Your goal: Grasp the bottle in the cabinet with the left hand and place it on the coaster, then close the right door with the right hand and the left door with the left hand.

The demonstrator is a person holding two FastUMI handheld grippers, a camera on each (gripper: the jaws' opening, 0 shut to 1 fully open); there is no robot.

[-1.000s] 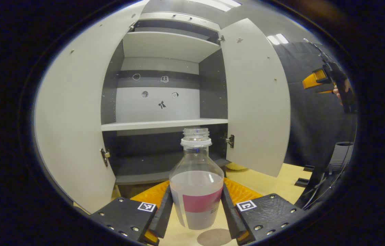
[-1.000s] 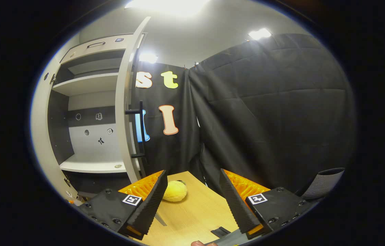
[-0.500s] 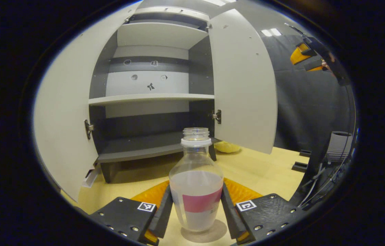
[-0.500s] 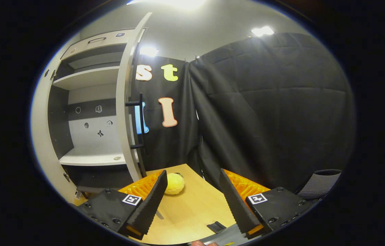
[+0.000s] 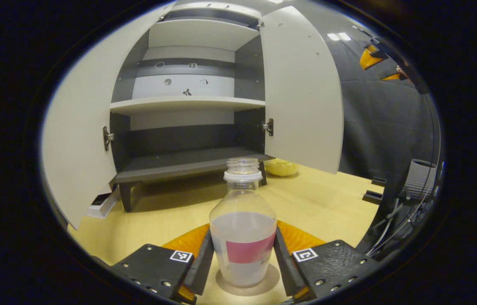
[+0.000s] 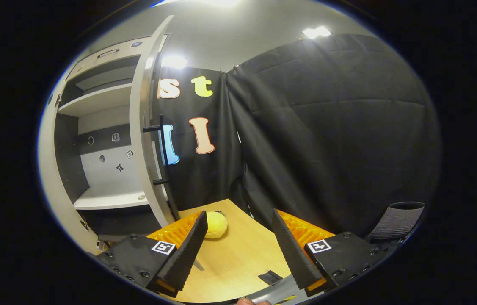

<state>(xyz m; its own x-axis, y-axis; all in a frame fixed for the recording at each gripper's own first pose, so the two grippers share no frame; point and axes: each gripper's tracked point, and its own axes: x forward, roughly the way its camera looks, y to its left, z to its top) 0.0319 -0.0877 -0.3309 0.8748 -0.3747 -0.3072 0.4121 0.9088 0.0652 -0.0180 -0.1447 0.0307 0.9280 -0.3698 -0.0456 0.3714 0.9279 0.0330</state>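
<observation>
In the left gripper view the left gripper (image 5: 242,264) pinches the bottle (image 5: 243,228), one finger pressed flat against each side of its lower body at the level of the pink label band. The bottle stands upright, uncapped, part filled with clear liquid, and its base sits on the round coaster (image 5: 263,284), whose rim peeks out around the foot on the wooden table (image 5: 331,203). Whether the base fully rests on the coaster or floats just above it cannot be told.

Beyond the bottle the table lies bare up to the cabinet (image 5: 187,127), which stands on short legs with both doors swung wide. The left door (image 5: 79,140) reaches forward on the left of the view and the right door (image 5: 301,93) on the right, its lower corner hanging over the table near a yellow plush toy (image 5: 280,167). The bottom shelf is bare.

In the right gripper view the right gripper (image 6: 238,250) is spread wide with nothing between its fingers, held above the table. The right door (image 6: 147,140) is seen edge-on ahead and to its left, its black handle (image 6: 162,154) on the outer face, well apart from the fingertips. The yellow plush toy (image 6: 216,224) lies on the table just past the left finger. Open tabletop and the black curtain wall (image 6: 331,140) lie ahead
</observation>
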